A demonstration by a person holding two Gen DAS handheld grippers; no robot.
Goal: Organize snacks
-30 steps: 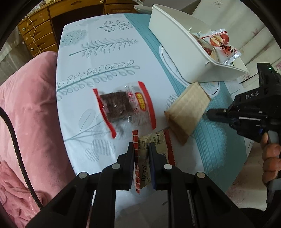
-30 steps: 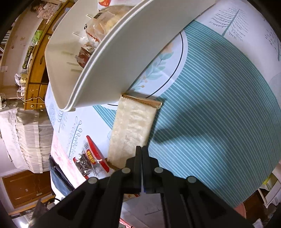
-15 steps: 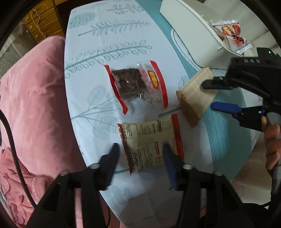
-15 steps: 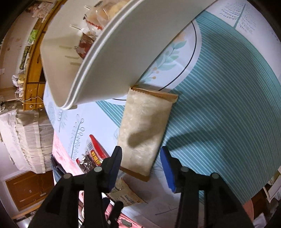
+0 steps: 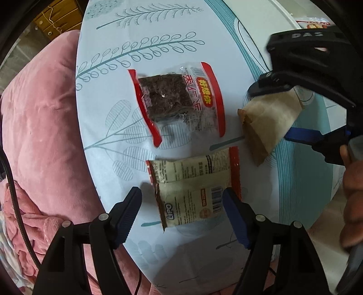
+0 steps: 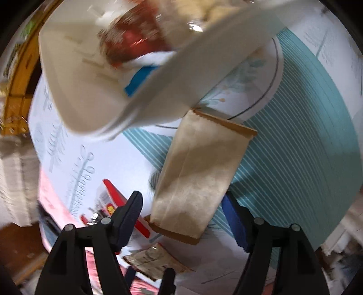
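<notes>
A cream snack packet (image 5: 195, 188) with red ends lies flat on the leaf-print tablecloth (image 5: 147, 40). My left gripper (image 5: 182, 202) hangs straight over it, jaws opening, the packet between the fingers with no pad pressing on it. Beyond lies a clear packet with a dark brownie (image 5: 179, 99). A tan paper packet (image 6: 199, 172) lies by the white bin (image 6: 158, 90). My right gripper (image 6: 181, 202) straddles its near end, jaws opening and not gripping. The left wrist view shows the same: the right gripper (image 5: 279, 111) stands over the tan packet (image 5: 267, 120).
The white bin holds several wrapped snacks (image 6: 136, 38), blurred here. A pink padded seat (image 5: 40, 136) runs along the table's left edge. Wooden drawers (image 5: 59, 18) stand behind. A person's hand (image 5: 354, 192) holds the right gripper at the table's right edge.
Both grippers went from shut to wide apart. The left one let go of the cream packet, which now lies flat. The right one moved over the tan packet.
</notes>
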